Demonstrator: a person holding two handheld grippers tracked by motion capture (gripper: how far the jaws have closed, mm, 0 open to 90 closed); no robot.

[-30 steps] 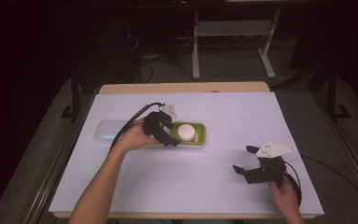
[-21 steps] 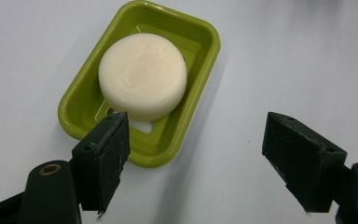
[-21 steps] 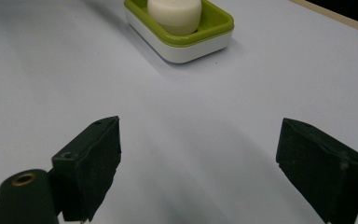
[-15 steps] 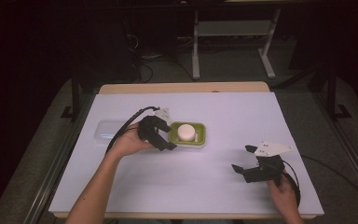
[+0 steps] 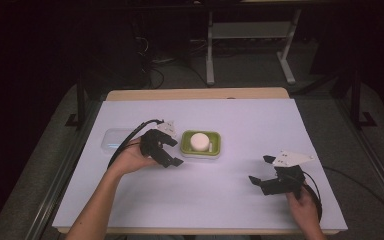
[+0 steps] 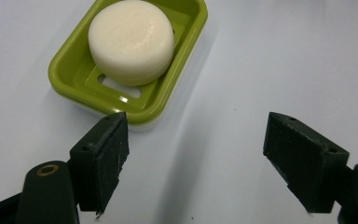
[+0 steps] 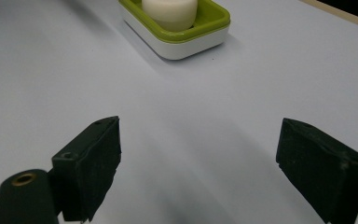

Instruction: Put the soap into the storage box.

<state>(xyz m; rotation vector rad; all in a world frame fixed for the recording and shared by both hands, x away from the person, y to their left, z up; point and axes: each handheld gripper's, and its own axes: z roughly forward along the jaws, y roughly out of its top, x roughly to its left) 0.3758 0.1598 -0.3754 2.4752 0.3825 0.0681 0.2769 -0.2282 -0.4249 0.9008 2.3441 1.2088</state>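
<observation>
Covering nearly the whole tabletop, the white sheet [image 5: 220, 125] is the biggest thing I see from the high view, with the bare wooden table [image 5: 195, 94] edge showing along its far side. Next in size is a clear lid [image 5: 116, 138] lying flat on the sheet's left part, just beyond my left hand. My left gripper [image 5: 169, 152] sits just beside the green soap dish [image 5: 201, 144], on its left, jaws spread wide and holding nothing; in the left gripper view the dish [image 6: 128, 88] lies just past one jaw tip, apart from it. My right gripper [image 5: 262, 170] rests near the sheet's front right, well apart from the dish, jaws likewise released and empty. Smallest, the round white soap [image 5: 199, 141] sits inside the dish, towards its left half.
</observation>
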